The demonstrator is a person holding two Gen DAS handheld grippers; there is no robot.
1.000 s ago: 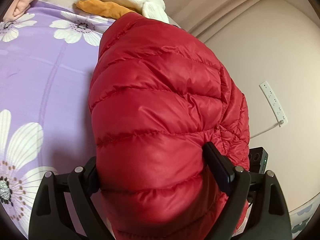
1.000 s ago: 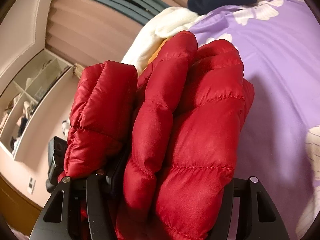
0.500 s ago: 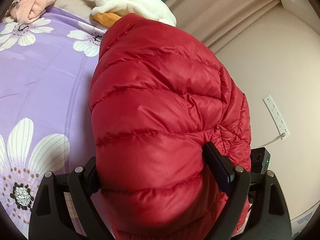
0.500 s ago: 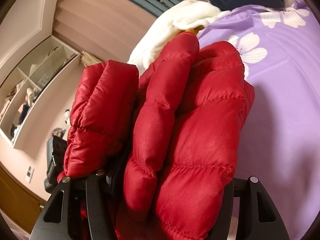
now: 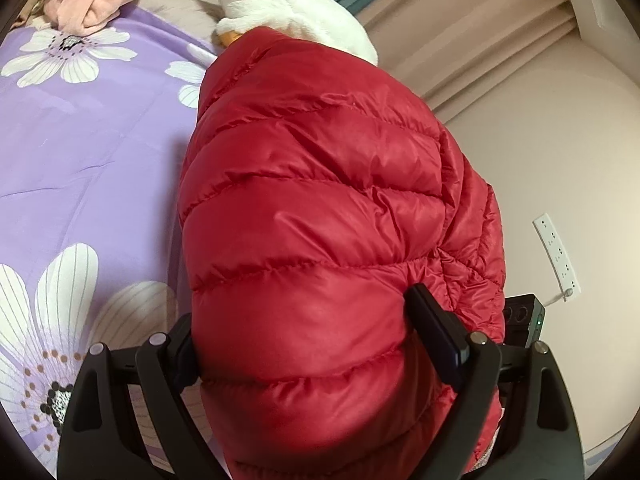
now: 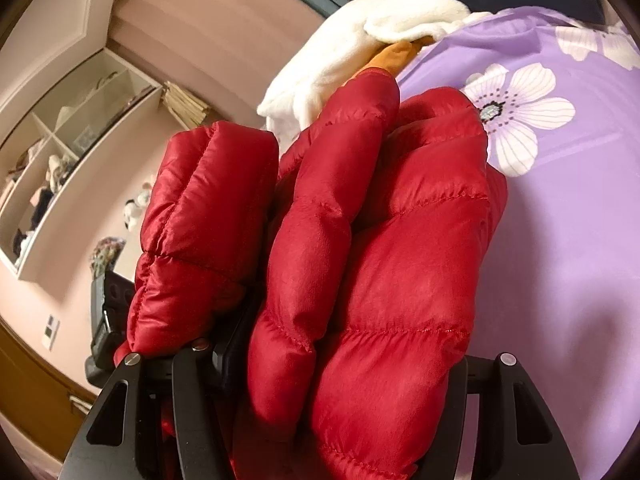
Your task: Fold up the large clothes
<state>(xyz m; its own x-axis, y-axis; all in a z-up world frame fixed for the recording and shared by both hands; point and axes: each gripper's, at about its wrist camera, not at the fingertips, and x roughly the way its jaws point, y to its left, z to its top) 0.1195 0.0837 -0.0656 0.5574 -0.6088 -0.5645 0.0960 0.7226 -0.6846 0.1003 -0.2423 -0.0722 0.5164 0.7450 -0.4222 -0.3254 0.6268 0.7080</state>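
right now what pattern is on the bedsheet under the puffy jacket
Purple bedsheet printed with large white daisy-like flowers, clearest in the left wrist view.

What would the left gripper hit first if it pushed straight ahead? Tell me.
The left gripper is already clamped on the red jacket, which fills its path. Beyond that, probably the white plush toy, though depth is unclear.

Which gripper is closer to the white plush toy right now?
Neither clearly: both the left gripper and right gripper grip the red jacket, whose far end reaches the white plush toy.
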